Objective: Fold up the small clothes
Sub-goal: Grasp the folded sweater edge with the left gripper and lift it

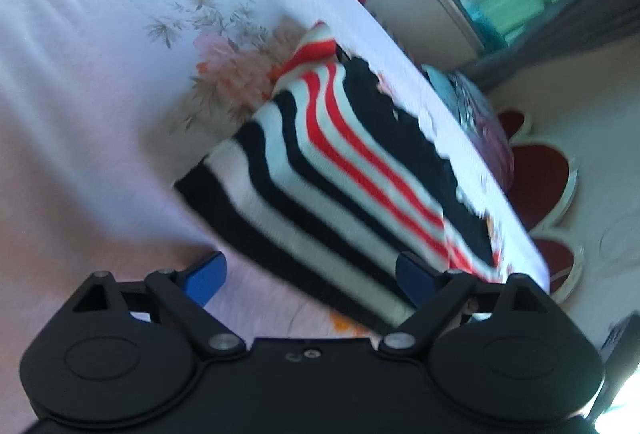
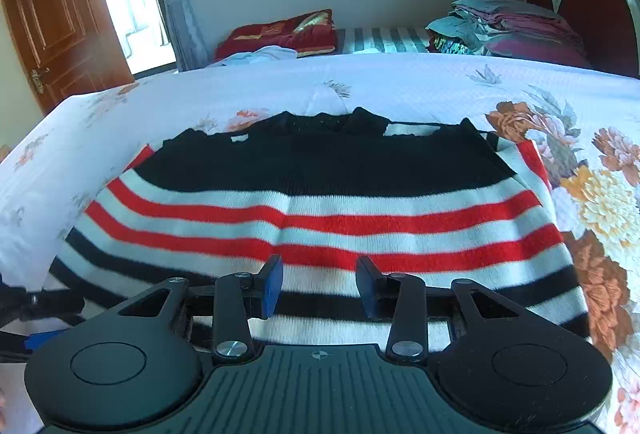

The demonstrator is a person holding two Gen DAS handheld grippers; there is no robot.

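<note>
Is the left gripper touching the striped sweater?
Cannot tell. In the blurred left wrist view the left gripper stands wide open at the sweater edge; no clear contact or gap.

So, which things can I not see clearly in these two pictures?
- Striped sweater: its near hem, right wrist view, hidden behind the right gripper.
- Sweater's edges, left wrist view: smeared by motion blur.
- Left gripper: its right finger overlaps the sweater; contact unclear.
- Folded pile, right wrist view: too small to tell the items.
</note>
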